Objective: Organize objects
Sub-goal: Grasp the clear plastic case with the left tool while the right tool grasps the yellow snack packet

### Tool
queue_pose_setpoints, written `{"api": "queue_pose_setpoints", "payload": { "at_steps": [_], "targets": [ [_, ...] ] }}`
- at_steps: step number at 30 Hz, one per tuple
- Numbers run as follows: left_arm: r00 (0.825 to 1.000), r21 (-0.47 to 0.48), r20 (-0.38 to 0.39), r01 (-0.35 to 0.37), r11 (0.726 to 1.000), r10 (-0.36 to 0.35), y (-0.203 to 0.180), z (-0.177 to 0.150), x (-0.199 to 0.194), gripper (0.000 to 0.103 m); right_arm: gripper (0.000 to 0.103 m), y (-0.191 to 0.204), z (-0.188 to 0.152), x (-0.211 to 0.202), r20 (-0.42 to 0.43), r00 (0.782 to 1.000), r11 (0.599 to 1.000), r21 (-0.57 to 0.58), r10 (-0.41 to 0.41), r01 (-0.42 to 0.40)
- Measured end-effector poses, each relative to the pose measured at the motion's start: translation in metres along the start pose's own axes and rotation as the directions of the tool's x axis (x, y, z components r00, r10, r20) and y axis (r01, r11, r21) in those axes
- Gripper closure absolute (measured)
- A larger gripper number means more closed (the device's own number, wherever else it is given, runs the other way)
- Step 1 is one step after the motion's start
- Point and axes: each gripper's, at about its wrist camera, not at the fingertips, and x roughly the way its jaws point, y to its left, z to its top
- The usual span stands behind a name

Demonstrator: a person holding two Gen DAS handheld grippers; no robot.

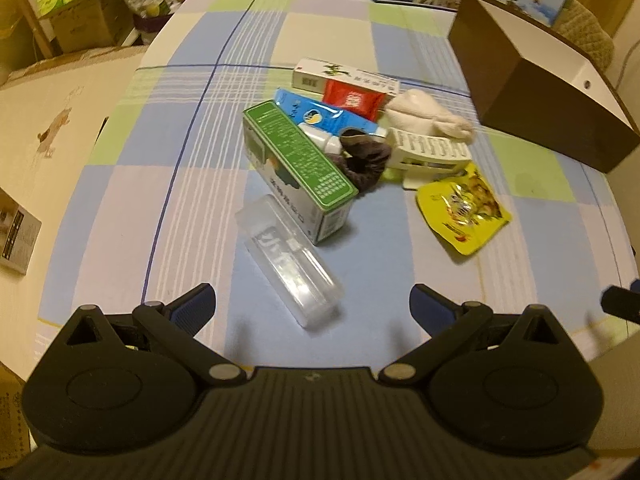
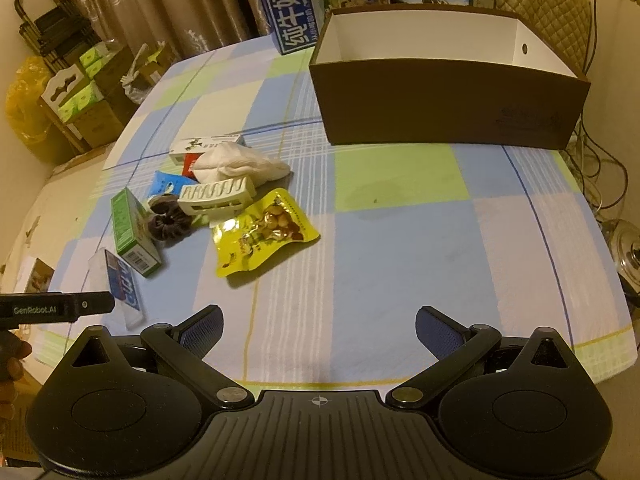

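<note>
The left tongs [image 1: 312, 306] were spread wide and empty, low over the tabletop [image 1: 400, 236]. The clear plastic case [image 1: 290, 266] lay just ahead of them, nearest of the heap, its long axis slanting from far-left to near-right, near end reaching into the gap. The right tongs [image 2: 319, 330] were spread and empty too, well off from the heap, facing the brown box [image 2: 448, 100]. Left looked nearer for the pick.

Counts on the table

One brown box [image 2: 440, 100], two cartons [image 1: 298, 160] [image 1: 340, 76], three packets [image 1: 464, 208] [image 1: 352, 98] [image 1: 320, 114], one clear case [image 1: 290, 258], one scrunchie [image 1: 366, 164].
</note>
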Motion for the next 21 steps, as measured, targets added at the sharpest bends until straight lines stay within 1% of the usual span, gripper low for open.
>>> {"api": "queue_pose_setpoints", "payload": {
  "at_steps": [2,3,6,8,10,11,12,13,17,19,20,21],
  "targets": [
    [1.000,-0.014,-0.004,-0.006,1.000,0.006,0.003,0.004,0.006,0.006,0.003,-0.003,0.002,0.001,-0.002,1.000,1.000,0.002,-0.001,0.001],
    [1.000,-0.021,-0.009,-0.009,1.000,0.009,0.004,0.006,0.009,0.006,0.003,-0.005,0.004,0.002,-0.003,1.000,1.000,0.005,-0.002,0.002],
    [1.000,-0.043,-0.023,-0.018,0.999,0.017,0.008,0.013,0.020,0.013,0.003,-0.010,0.007,0.004,-0.005,1.000,1.000,0.010,-0.005,0.005],
    [1.000,-0.051,-0.024,-0.021,0.998,0.020,0.009,0.016,0.025,0.014,0.003,-0.013,0.009,0.005,-0.007,1.000,1.000,0.014,-0.005,0.005],
    [0.999,-0.053,-0.026,-0.020,0.998,0.019,0.009,0.019,0.030,0.020,0.003,-0.015,0.012,0.007,-0.009,1.000,1.000,0.015,-0.005,0.005],
    [0.999,-0.054,-0.028,-0.022,0.998,0.020,0.009,0.020,0.032,0.021,0.003,-0.016,0.013,0.008,-0.009,1.000,1.000,0.015,-0.004,0.004],
    [0.999,-0.055,-0.031,-0.025,0.998,0.023,0.009,0.021,0.034,0.025,0.003,-0.016,0.015,0.008,-0.008,1.000,1.000,0.015,-0.004,0.004],
    [0.999,-0.057,-0.033,-0.024,0.998,0.022,0.009,0.022,0.036,0.032,0.003,-0.017,0.016,0.009,-0.007,1.000,1.000,0.015,-0.003,0.003],
    [0.999,-0.068,-0.046,-0.018,0.997,0.015,0.010,0.023,0.043,0.043,0.003,-0.018,0.021,0.012,-0.003,1.000,1.000,0.015,0.007,-0.007],
    [0.999,-0.069,-0.051,-0.016,0.997,0.013,0.011,0.023,0.045,0.058,0.003,-0.018,0.023,0.014,0.000,1.000,1.000,0.014,0.019,-0.019],
    [0.999,-0.068,-0.050,-0.017,0.998,0.014,0.012,0.022,0.046,0.062,0.003,-0.018,0.024,0.015,0.002,1.000,1.000,0.013,0.025,-0.025],
    [0.999,-0.068,-0.047,-0.015,0.998,0.012,0.012,0.022,0.046,0.071,0.003,-0.017,0.026,0.016,0.003,0.999,0.999,0.012,0.032,-0.032]
  ]
}}
